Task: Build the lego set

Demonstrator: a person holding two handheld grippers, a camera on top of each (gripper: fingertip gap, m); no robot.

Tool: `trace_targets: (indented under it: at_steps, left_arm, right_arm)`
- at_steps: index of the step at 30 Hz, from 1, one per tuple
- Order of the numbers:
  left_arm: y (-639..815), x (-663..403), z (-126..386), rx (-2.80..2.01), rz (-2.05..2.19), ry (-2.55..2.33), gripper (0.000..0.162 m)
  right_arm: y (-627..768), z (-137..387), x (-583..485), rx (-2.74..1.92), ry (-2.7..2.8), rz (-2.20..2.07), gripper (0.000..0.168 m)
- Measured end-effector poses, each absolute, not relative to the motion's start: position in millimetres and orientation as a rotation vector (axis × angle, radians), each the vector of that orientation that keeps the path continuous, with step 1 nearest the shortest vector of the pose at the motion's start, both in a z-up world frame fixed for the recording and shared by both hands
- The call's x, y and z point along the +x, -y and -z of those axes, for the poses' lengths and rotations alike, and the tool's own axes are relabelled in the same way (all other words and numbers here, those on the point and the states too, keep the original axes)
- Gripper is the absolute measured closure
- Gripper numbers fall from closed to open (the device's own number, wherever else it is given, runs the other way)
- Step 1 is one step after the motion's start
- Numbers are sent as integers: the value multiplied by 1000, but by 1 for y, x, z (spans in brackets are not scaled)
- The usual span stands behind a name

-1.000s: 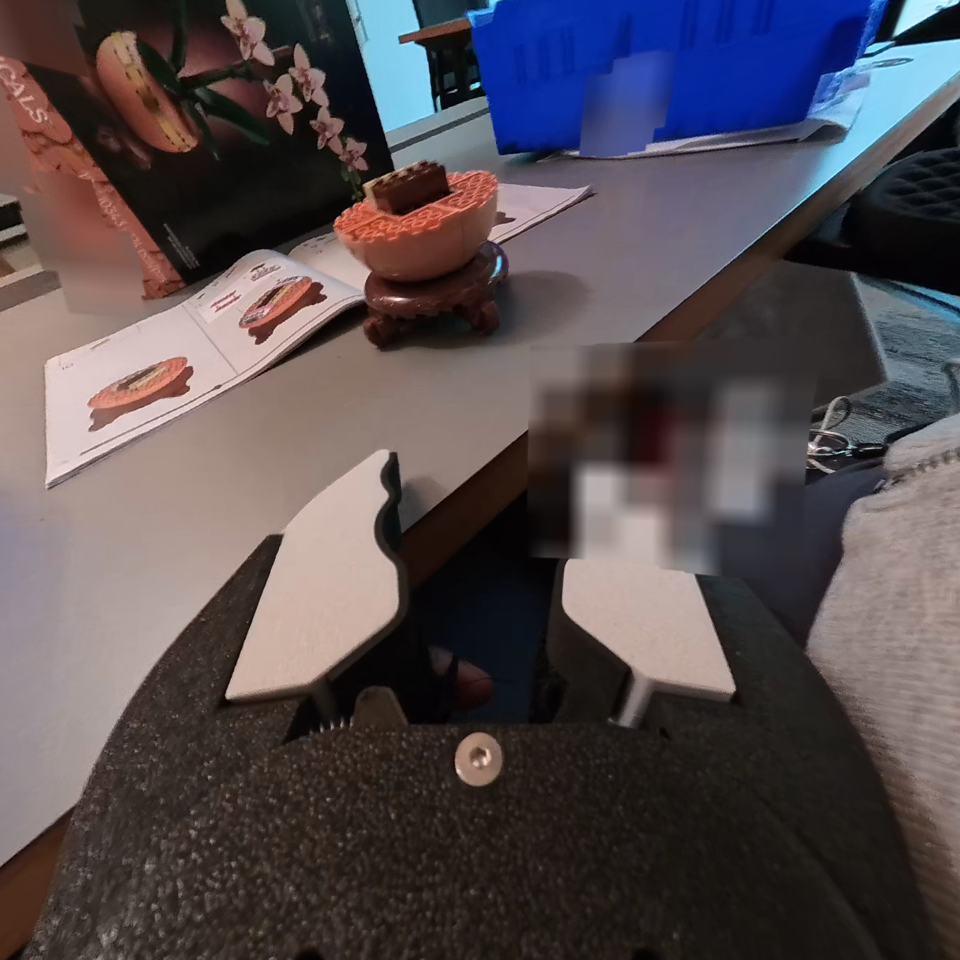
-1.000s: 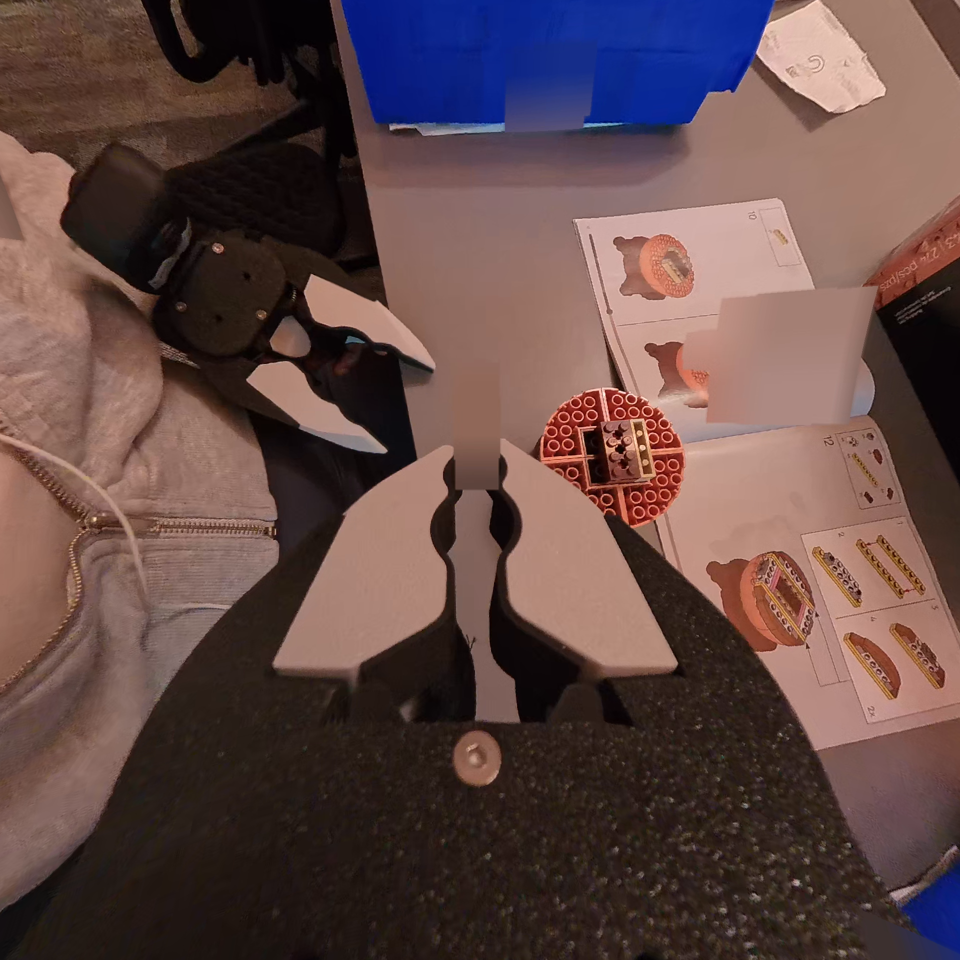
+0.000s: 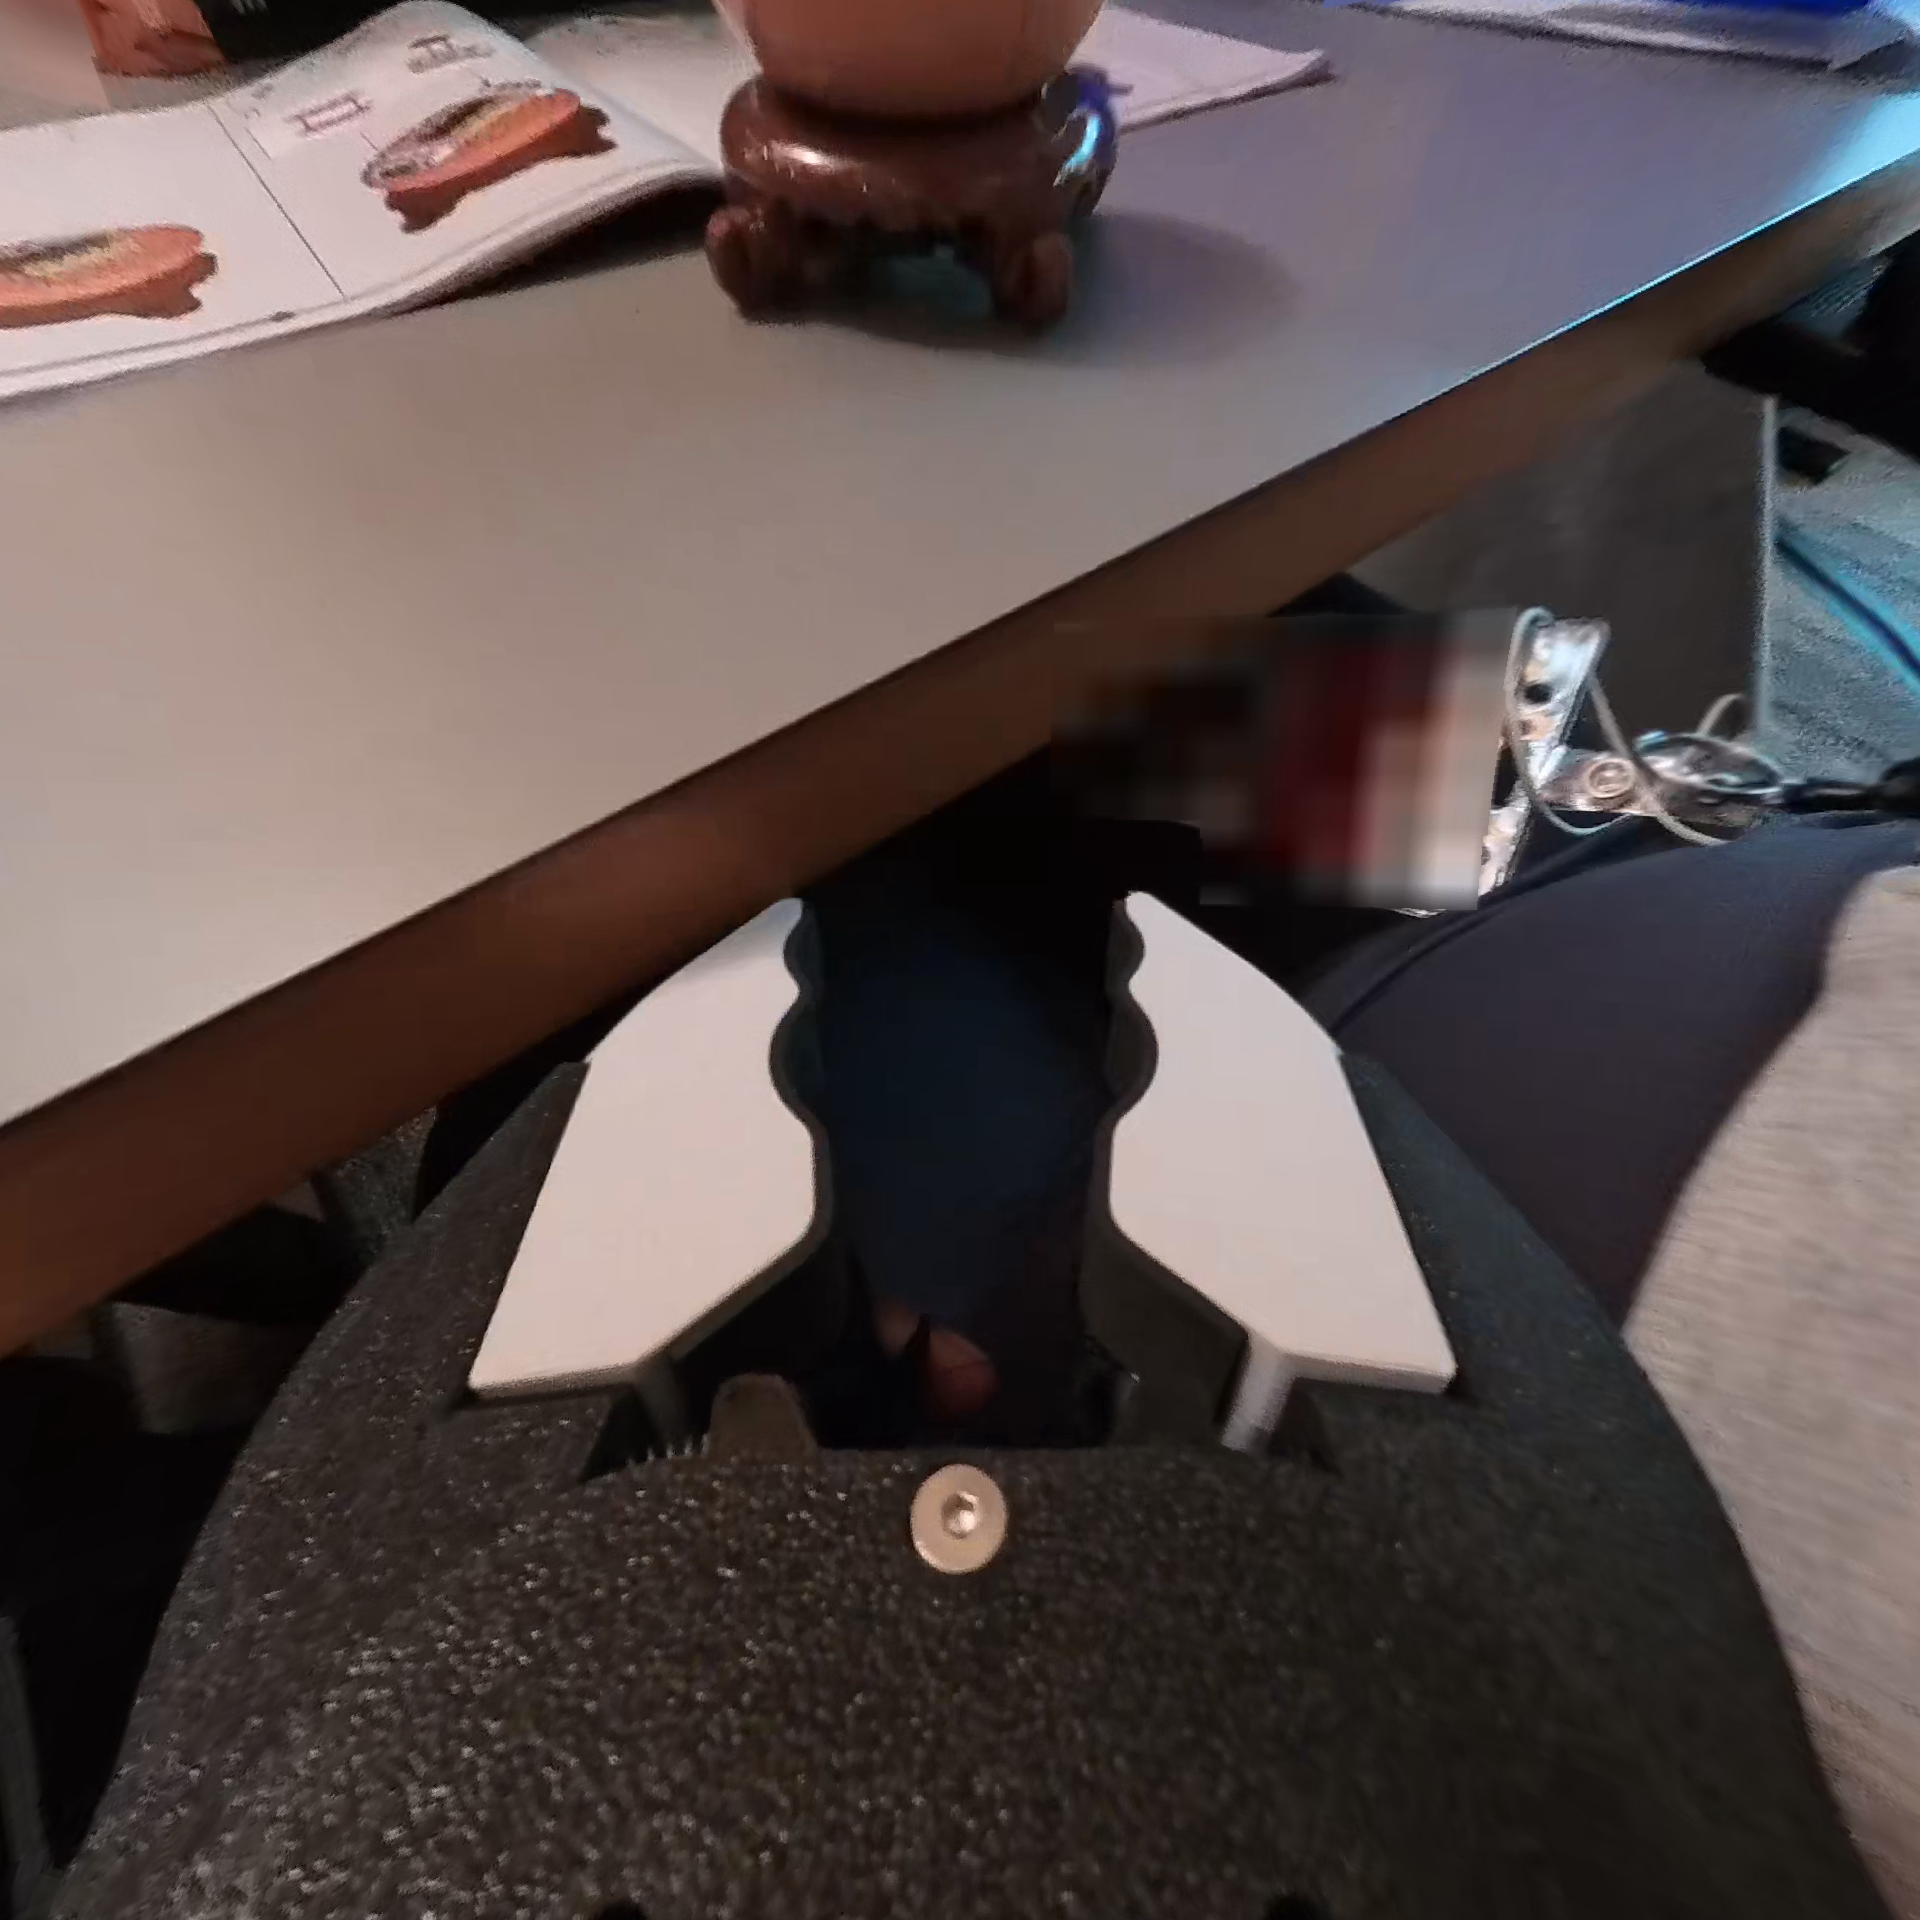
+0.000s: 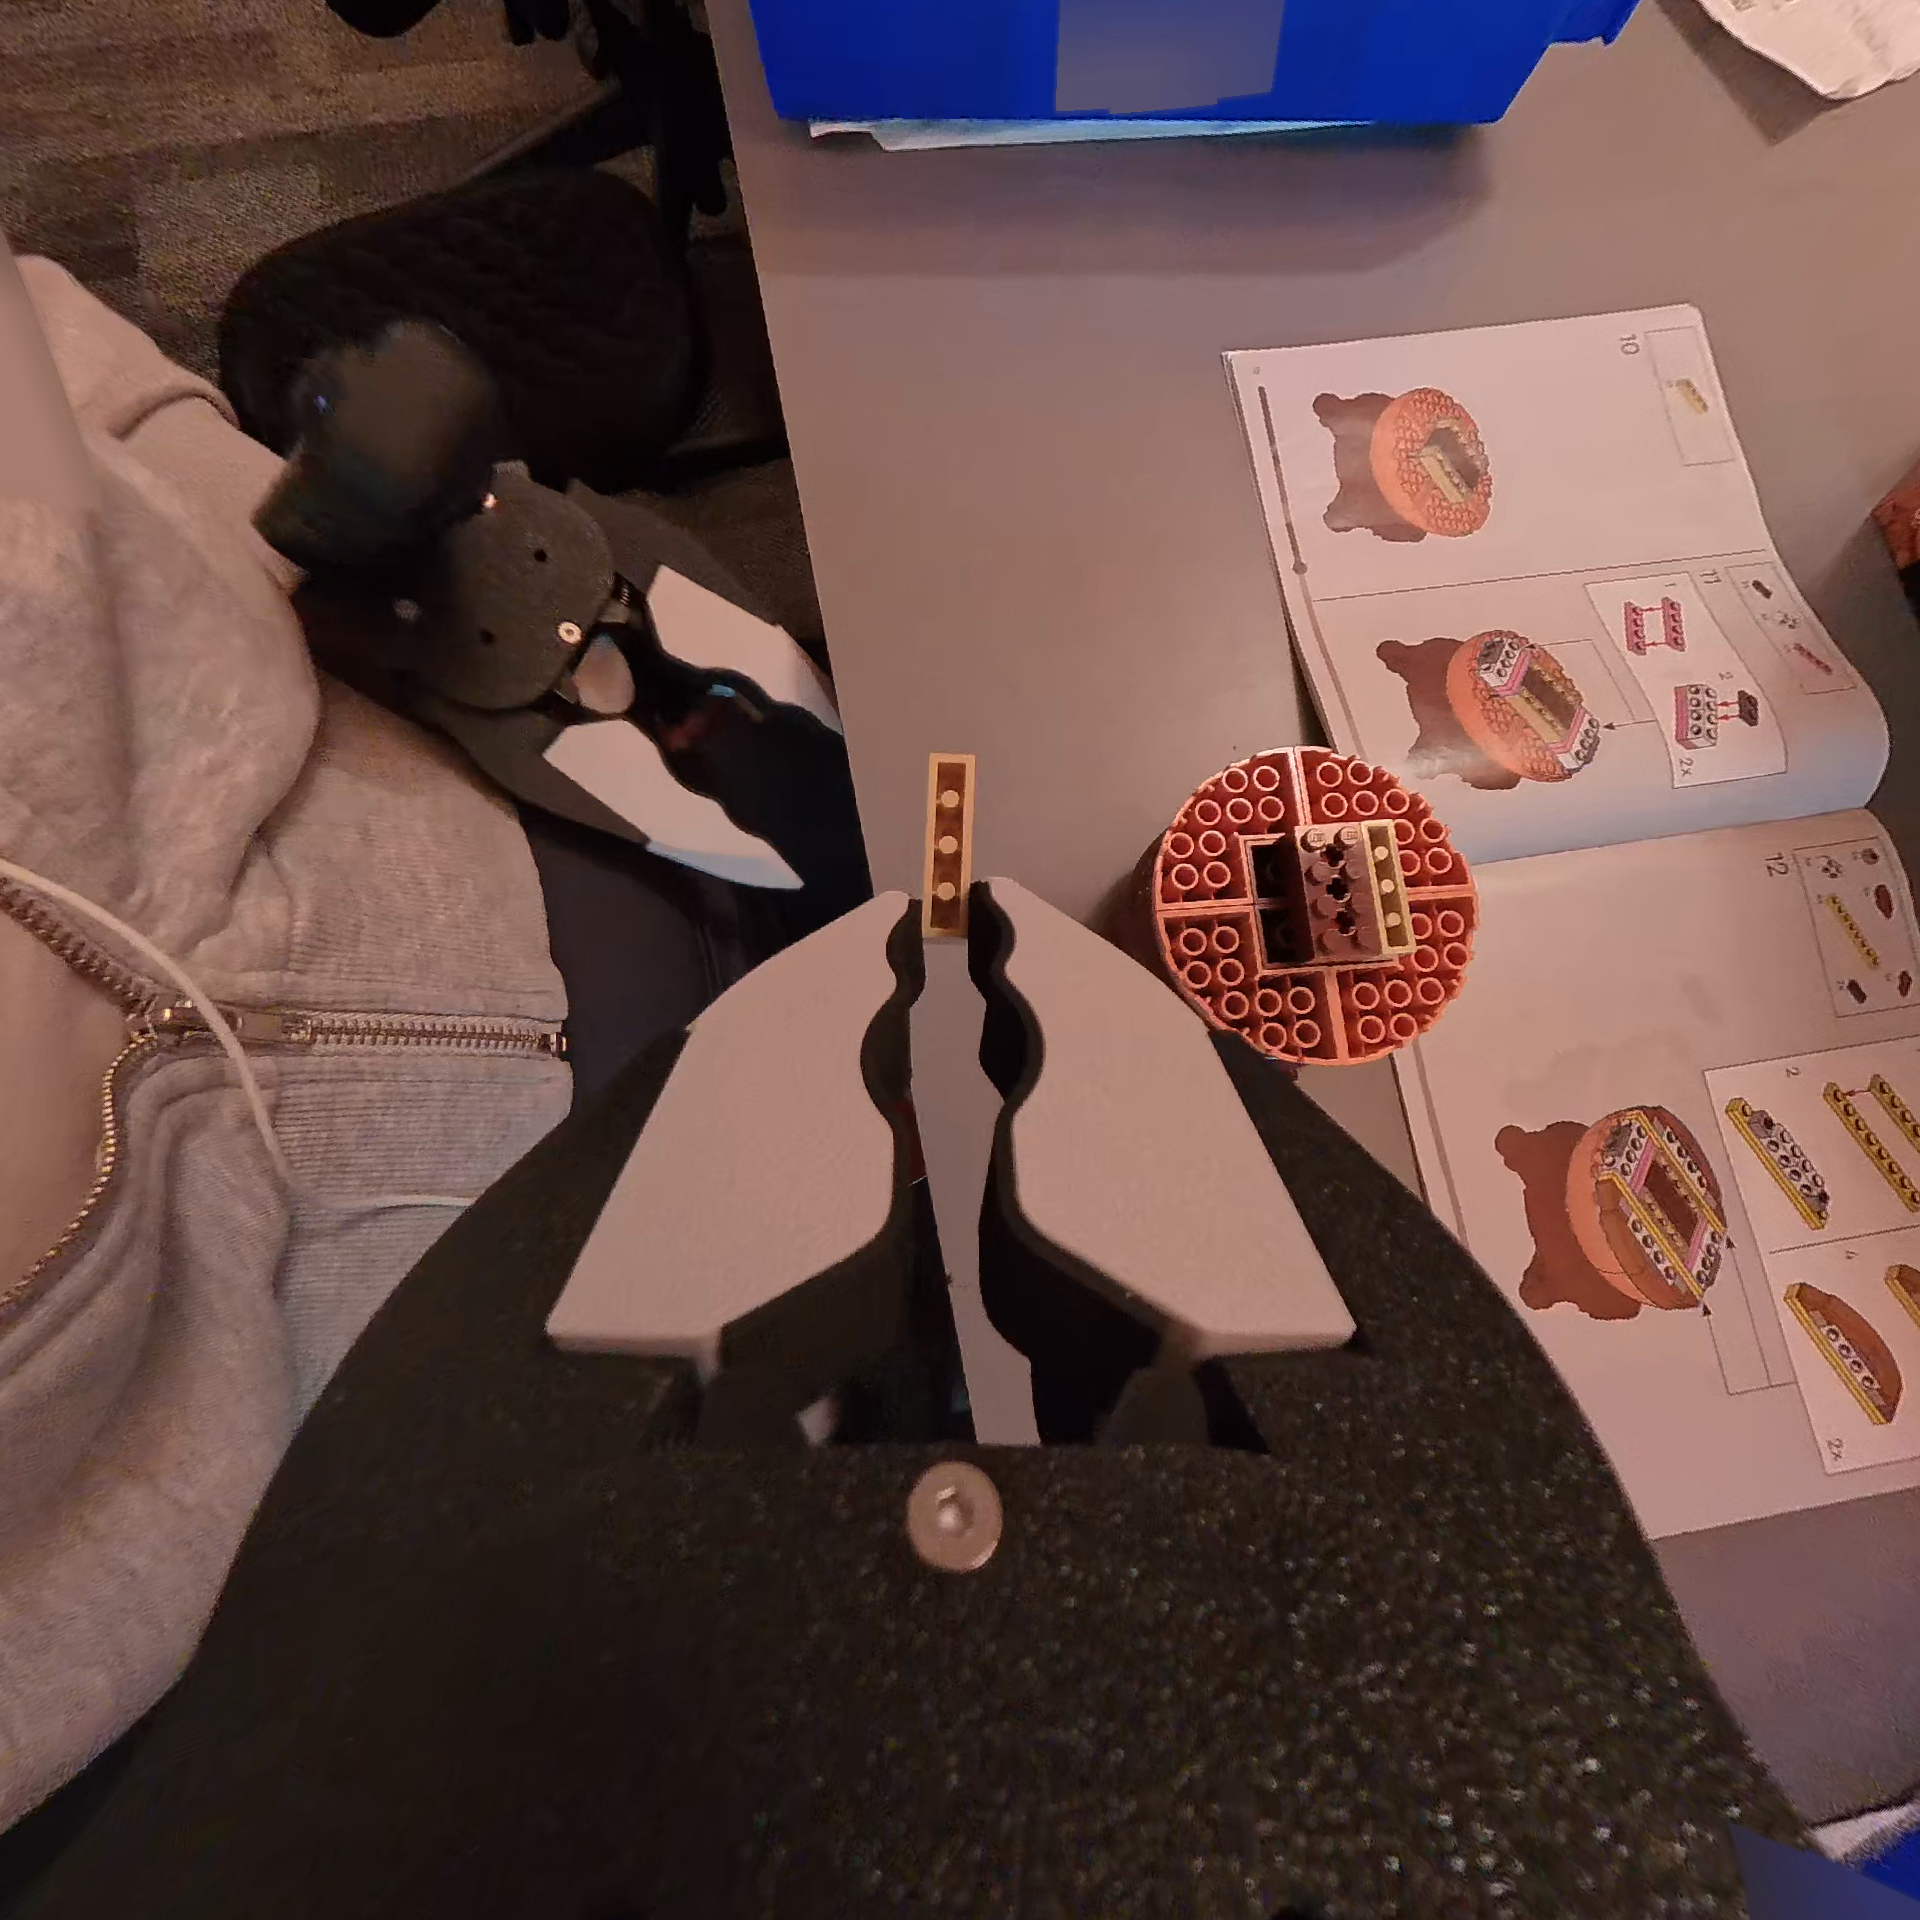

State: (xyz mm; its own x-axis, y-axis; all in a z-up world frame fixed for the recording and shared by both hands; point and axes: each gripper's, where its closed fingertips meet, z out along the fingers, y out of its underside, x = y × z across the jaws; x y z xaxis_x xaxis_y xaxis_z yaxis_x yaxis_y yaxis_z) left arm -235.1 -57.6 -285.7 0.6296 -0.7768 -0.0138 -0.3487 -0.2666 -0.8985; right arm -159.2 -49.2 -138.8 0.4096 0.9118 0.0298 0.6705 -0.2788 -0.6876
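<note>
Surveying from the largest item down: the grey worktop (image 4: 1018,436) carries an open instruction booklet (image 4: 1538,582) at 3 o'clock of the right wrist view, and against the booklet's near edge stands the round salmon pot build (image 4: 1314,904) on its dark brown stand (image 3: 894,218), with a tan plate already seated beside a dark core in its centre well. The right claw (image 4: 948,914) is pinching one end of a tan four-stud plate (image 4: 949,847), which projects toward 12 o'clock, studs facing the camera, above the worktop's edge and to 9 o'clock of the pot. Risk, as judged: the grip covers only the end of the plate, so pressing it home could pivot or eject it, and a fall here could send it off the edge into the person's lap or onto the floor; a side load could also slide the pot, since nothing braces it. The left claw (image 4: 717,769) is spread and empty, below worktop level near the person's grey zipped top (image 4: 260,1039). The left wrist view is motion-blurred, crops the pot's upper half, and has a mosaic patch. How deep the plate sits between the pads cannot be told.
</note>
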Motion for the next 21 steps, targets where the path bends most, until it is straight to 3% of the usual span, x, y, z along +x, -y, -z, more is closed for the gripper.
trace_targets:
  at_steps: [3,9,21]
  left_arm:
    - [52,-233,291,-1842,497,-916,116]
    - [47,-237,298,-1881,489,-892,107]
    - [47,-236,298,-1881,494,-896,107]
  right_arm:
    - [48,140,-162,-2041,1334,-515,160]
    - [44,142,-168,-2043,1343,-534,161]
    - [45,143,-167,-2046,1346,-531,161]
